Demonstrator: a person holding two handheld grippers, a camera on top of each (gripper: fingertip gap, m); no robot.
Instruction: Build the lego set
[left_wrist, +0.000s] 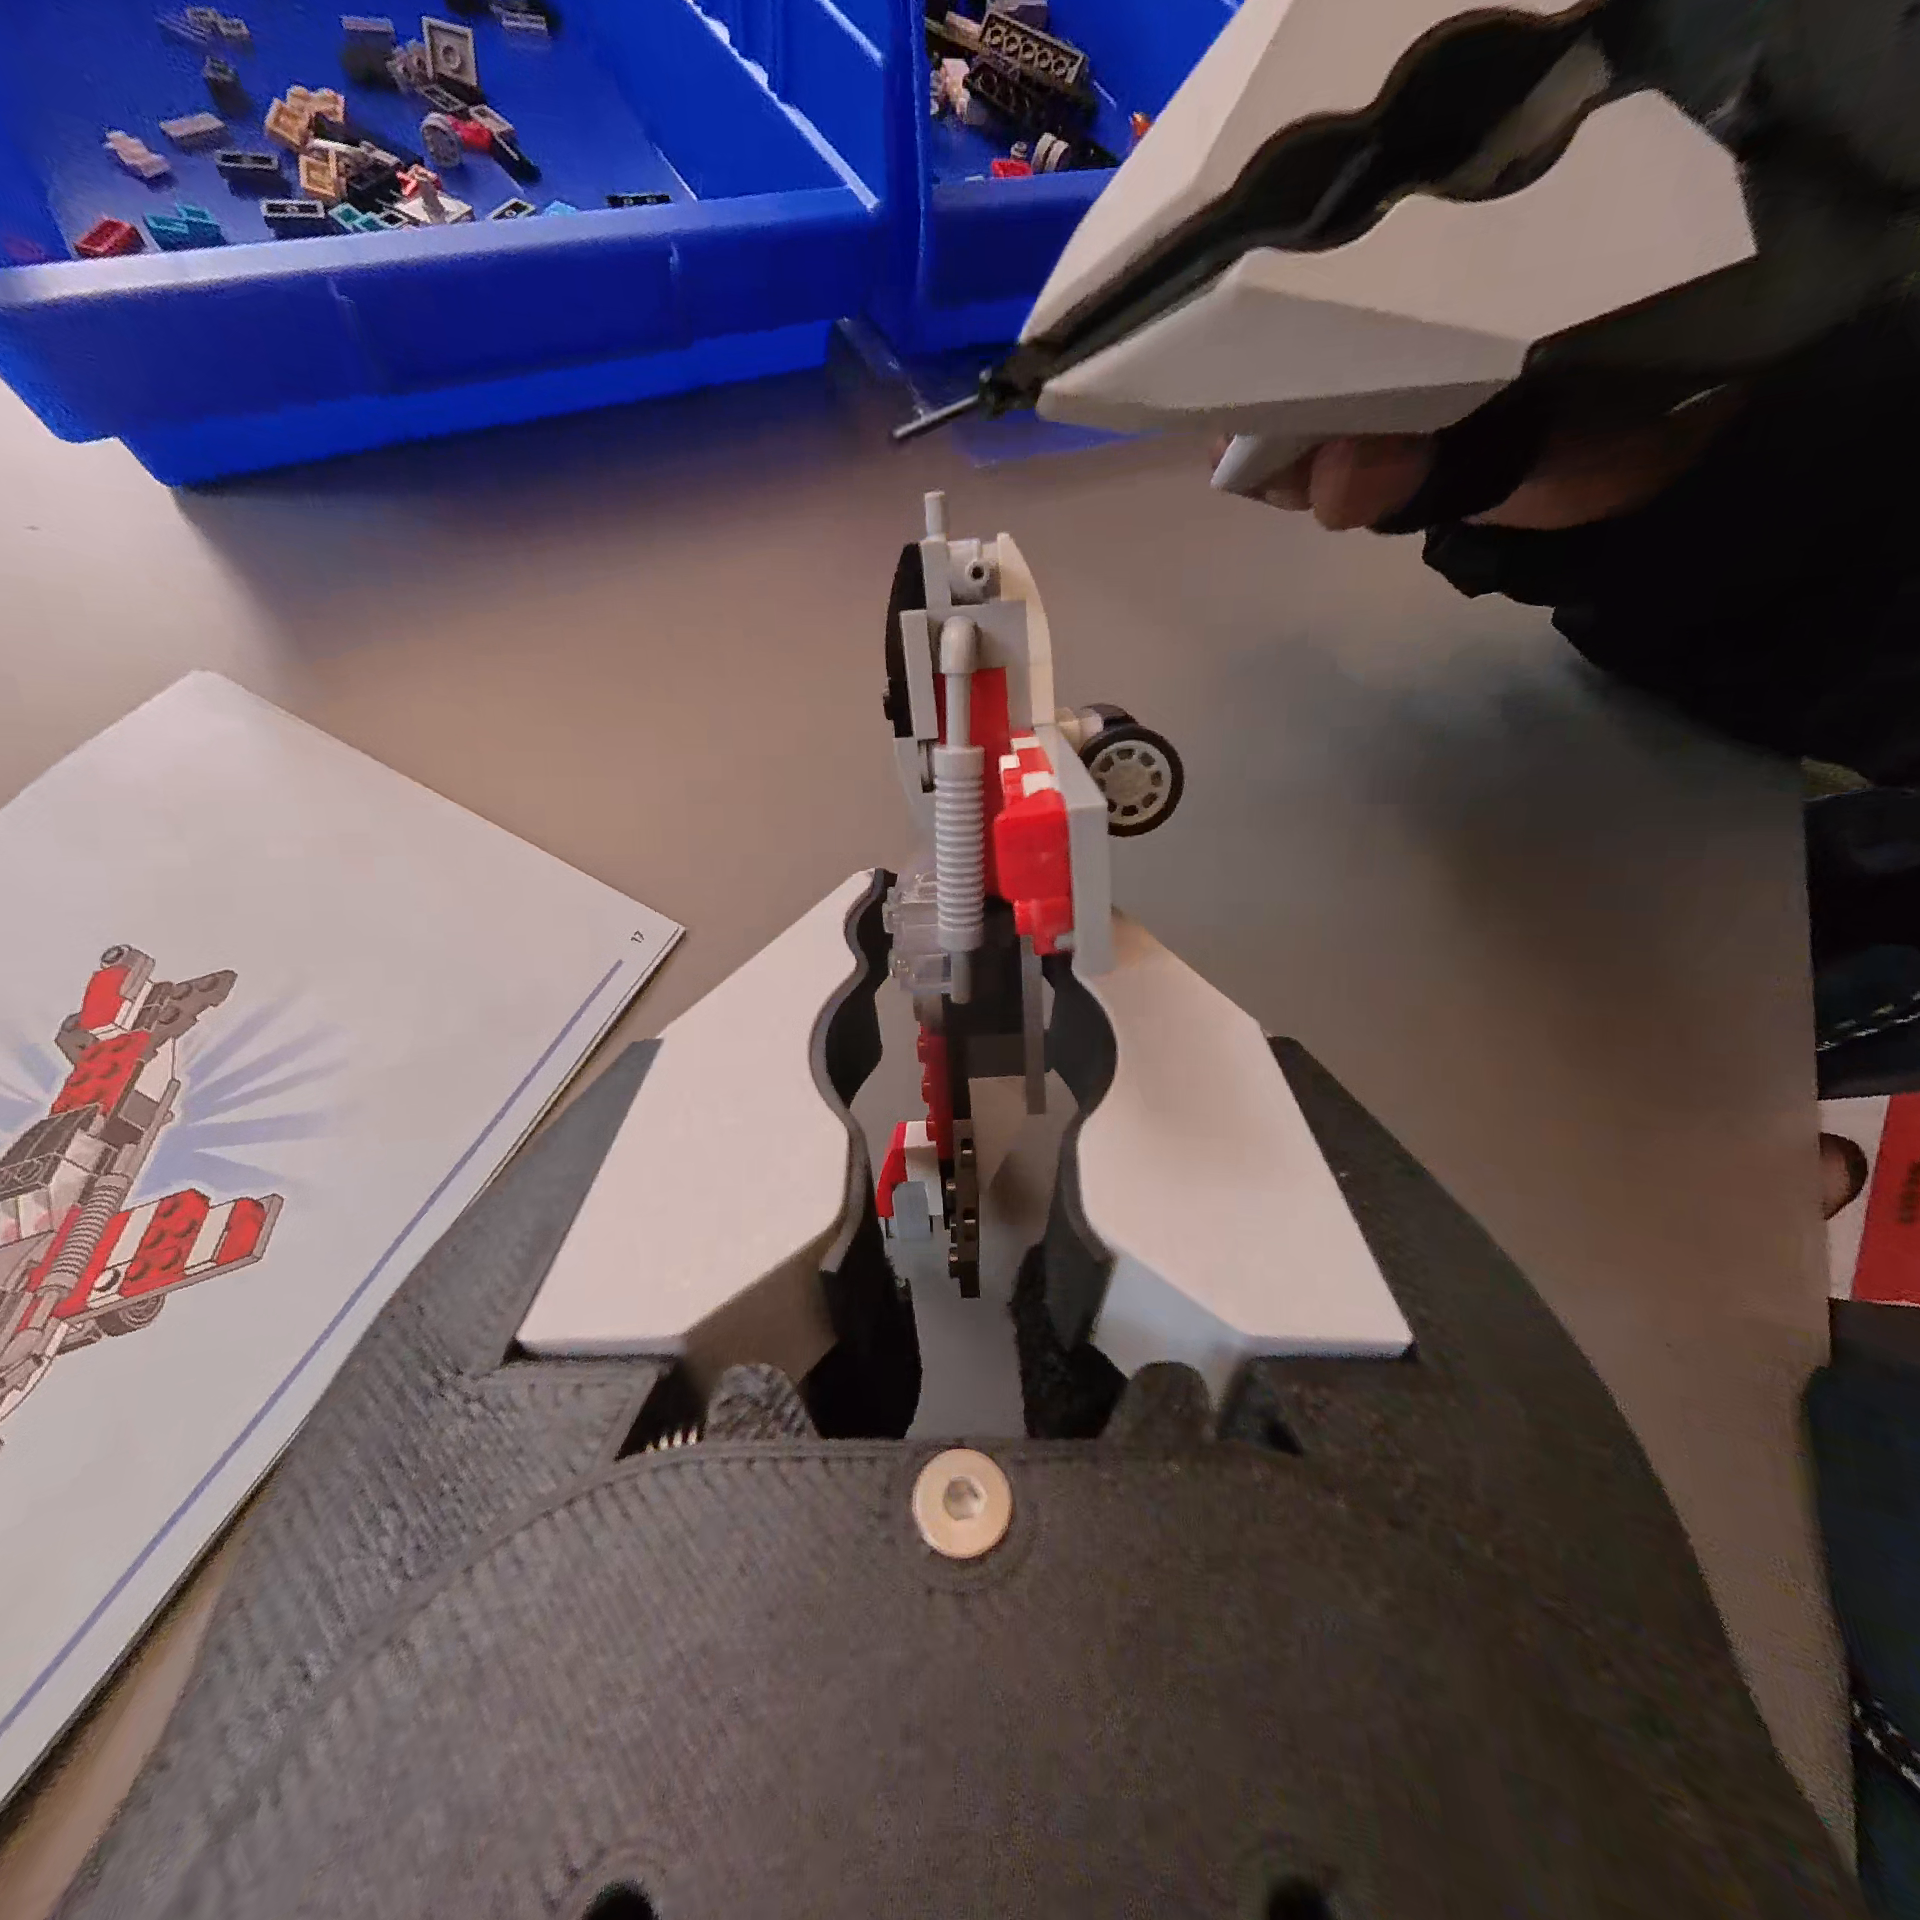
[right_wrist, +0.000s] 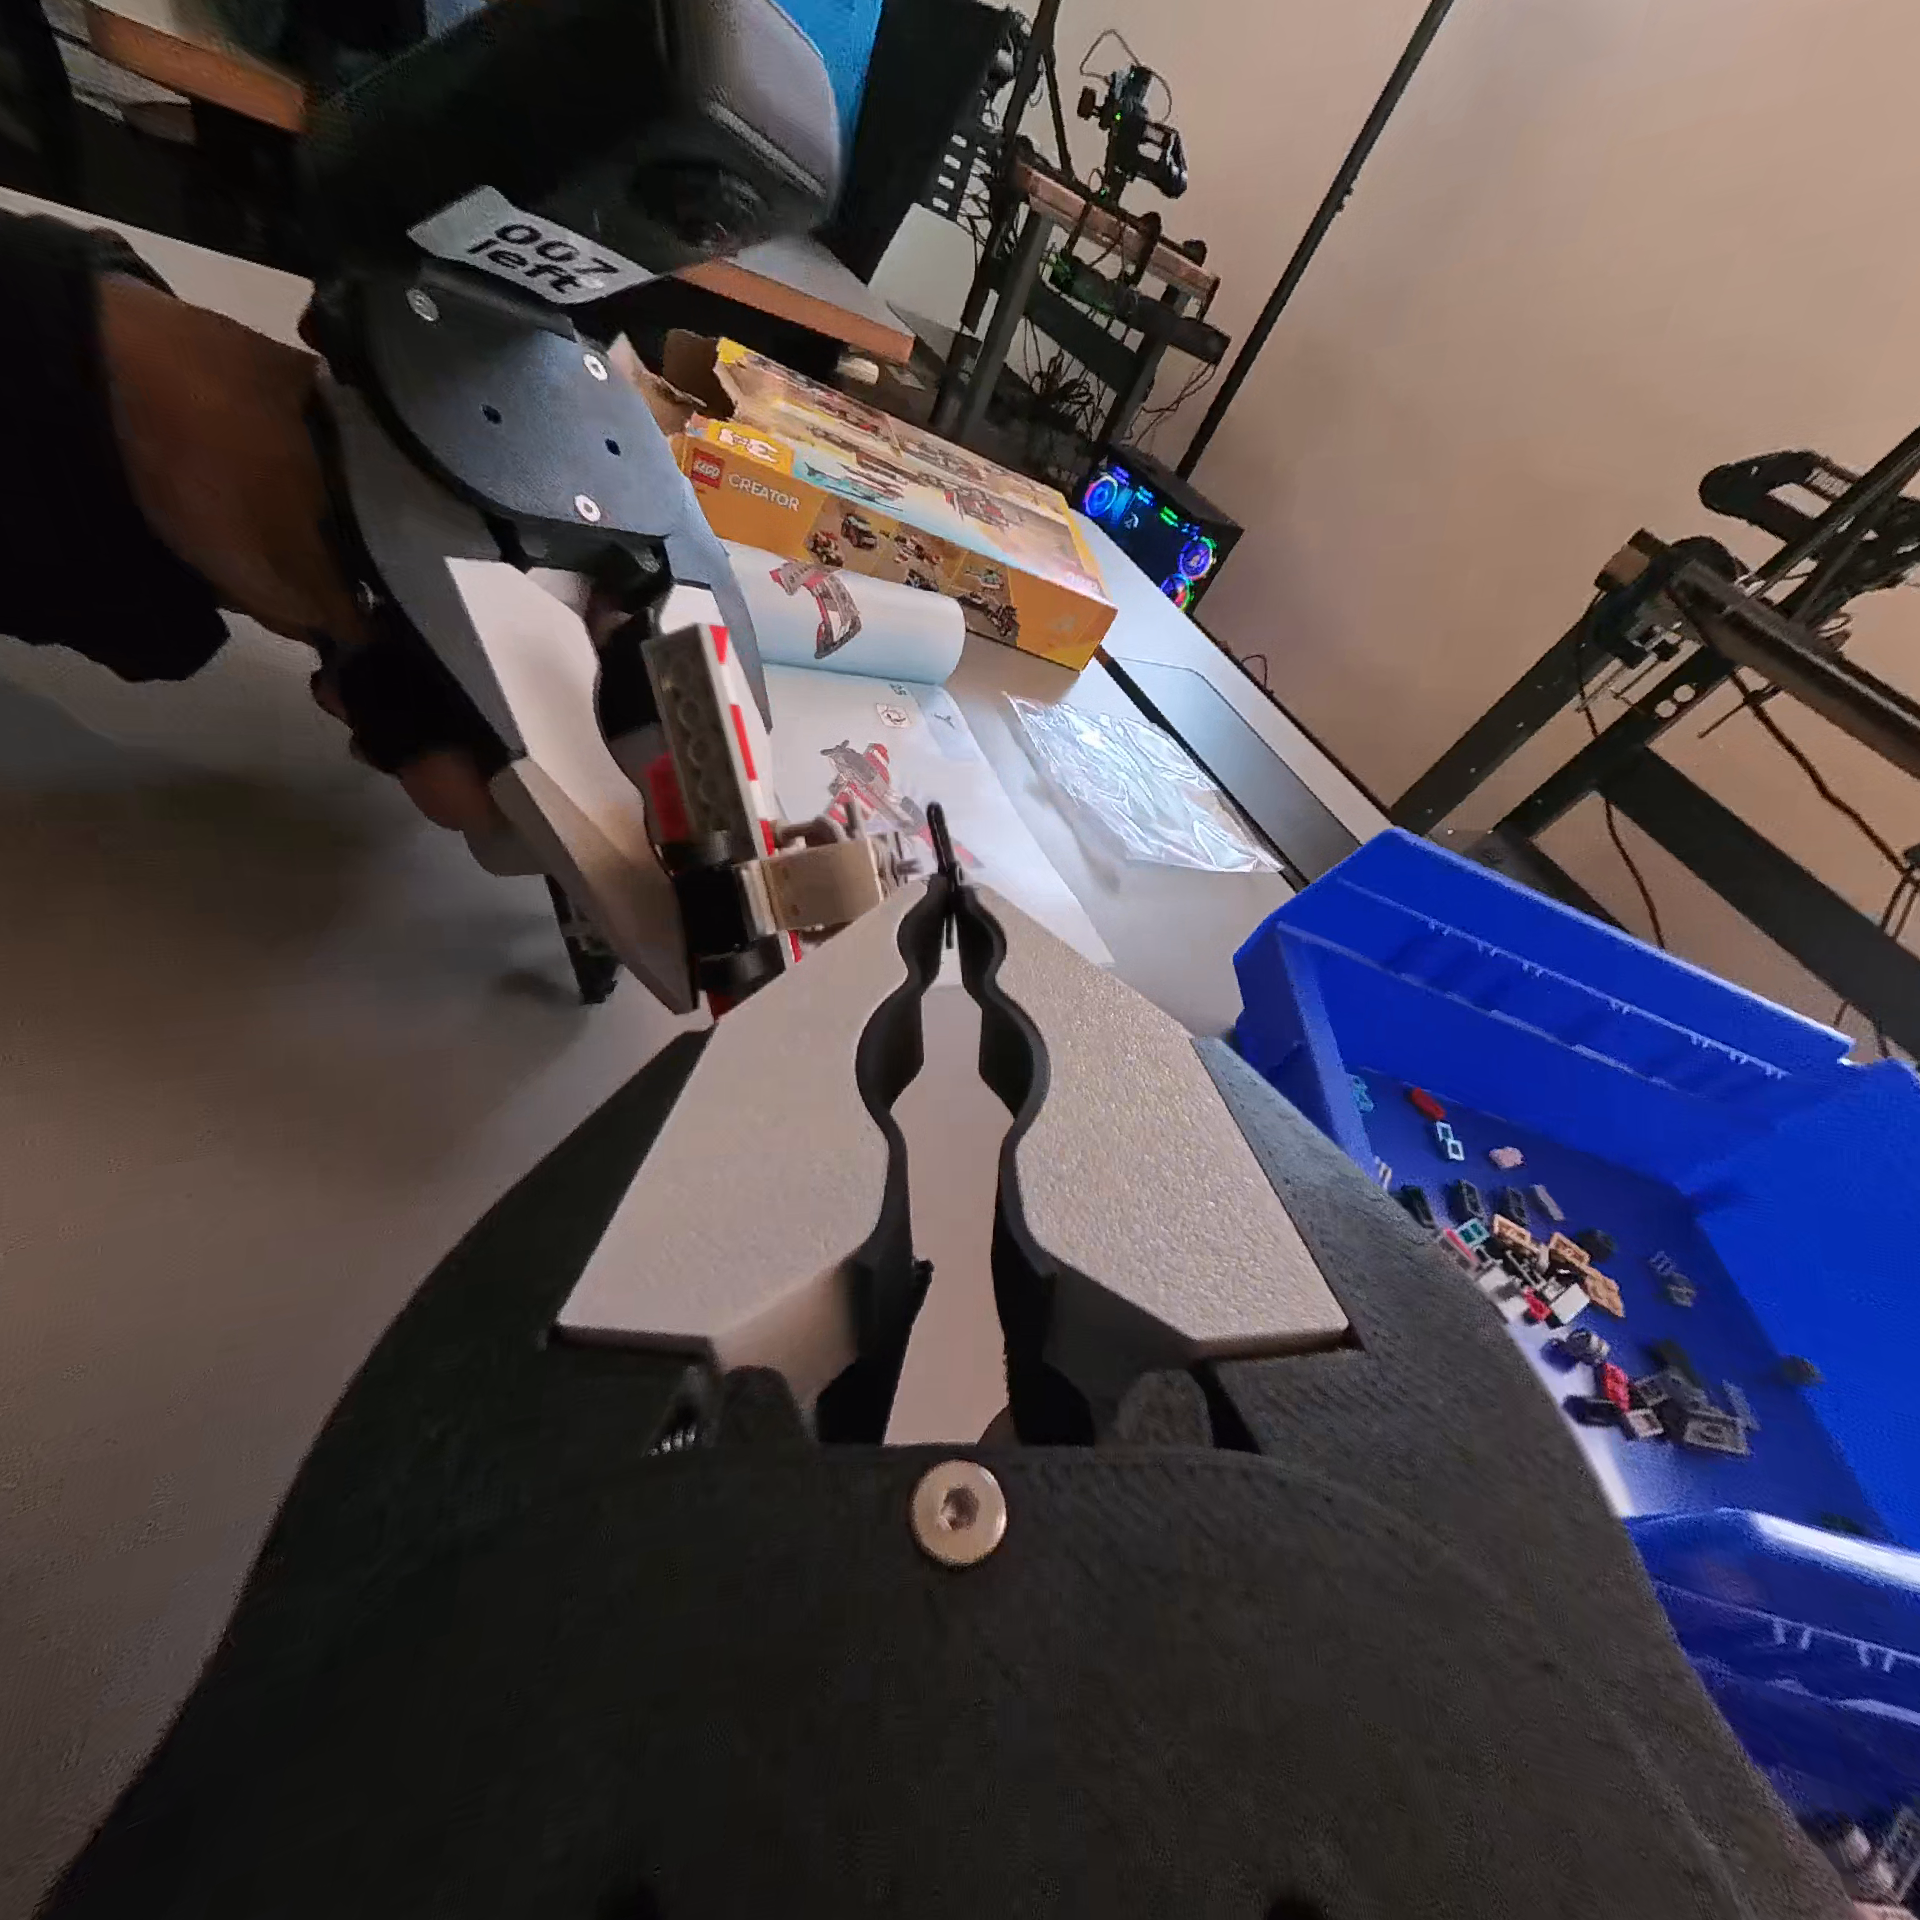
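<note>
My left gripper (left_wrist: 987, 935) is shut on a red, white and grey lego model (left_wrist: 987, 790) with a wheel (left_wrist: 1132, 774), held upright above the table. The model (right_wrist: 727, 831) and the left gripper (right_wrist: 644, 914) also show at the left of the right wrist view. My right gripper (right_wrist: 943, 896) is shut on a thin black rod piece (right_wrist: 940, 836) that sticks out past the fingertips, just right of the model. In the left wrist view the right gripper (left_wrist: 1013, 379) hangs above and to the right of the model, with the rod (left_wrist: 935, 416) pointing left.
Two blue bins (left_wrist: 436, 281) (left_wrist: 977, 260) of several loose bricks stand at the back; one bin (right_wrist: 1662, 1195) shows at the right. An open instruction booklet (left_wrist: 260, 1091) (right_wrist: 894, 727) lies to the left. A yellow lego box (right_wrist: 904, 520) and a clear plastic bag (right_wrist: 1132, 790) lie farther off. Across from one pair of fingers to the other is roughly 8 cm.
</note>
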